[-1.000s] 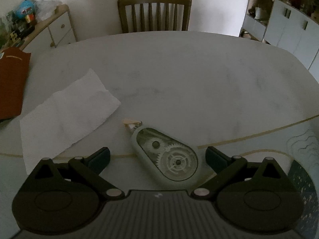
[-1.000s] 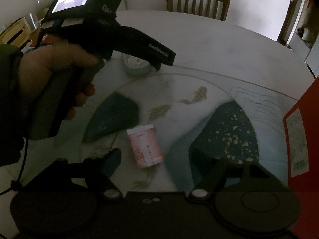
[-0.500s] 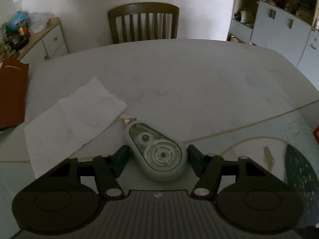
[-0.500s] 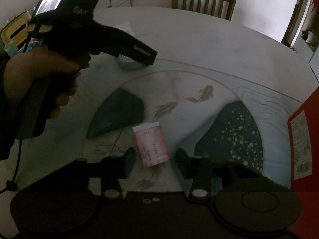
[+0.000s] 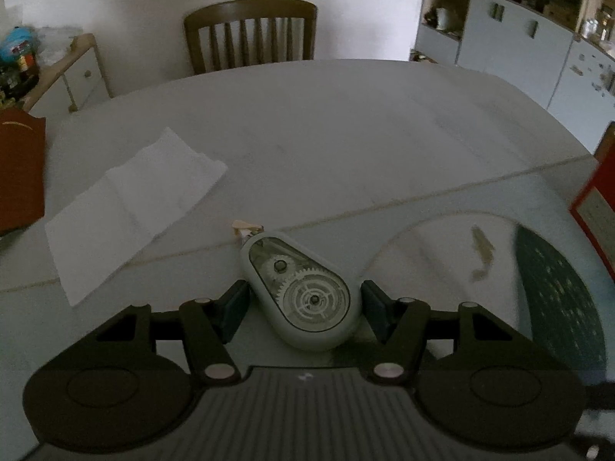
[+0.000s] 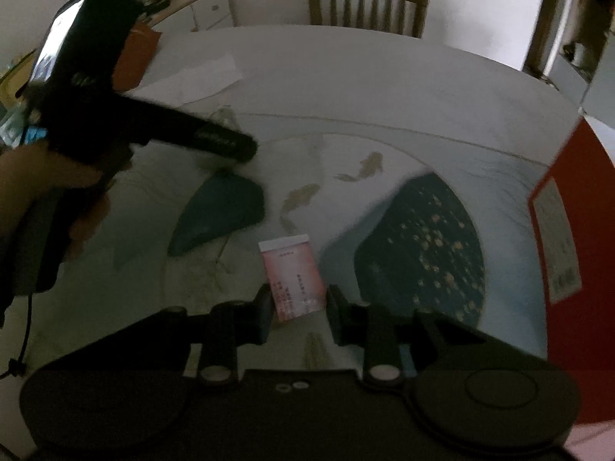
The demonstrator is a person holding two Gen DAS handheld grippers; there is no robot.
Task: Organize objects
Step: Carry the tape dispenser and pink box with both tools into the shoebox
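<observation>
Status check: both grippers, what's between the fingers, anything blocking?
Left gripper shut on tape dispenser. Right gripper shut on pink packet. Nothing blocking.

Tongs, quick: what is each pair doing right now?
Left tongs: shut on the correction tape dispenser.
Right tongs: closing around the pink packet; whether they grip it yet cannot be told.

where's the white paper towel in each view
Left wrist: the paper towel lies flat at left centre, beyond the left gripper, which is shut on the correction tape.
Right wrist: it lies at upper left, past the left gripper's black body; the right gripper is near the bottom.
Shared landmark: the wooden chair.
</observation>
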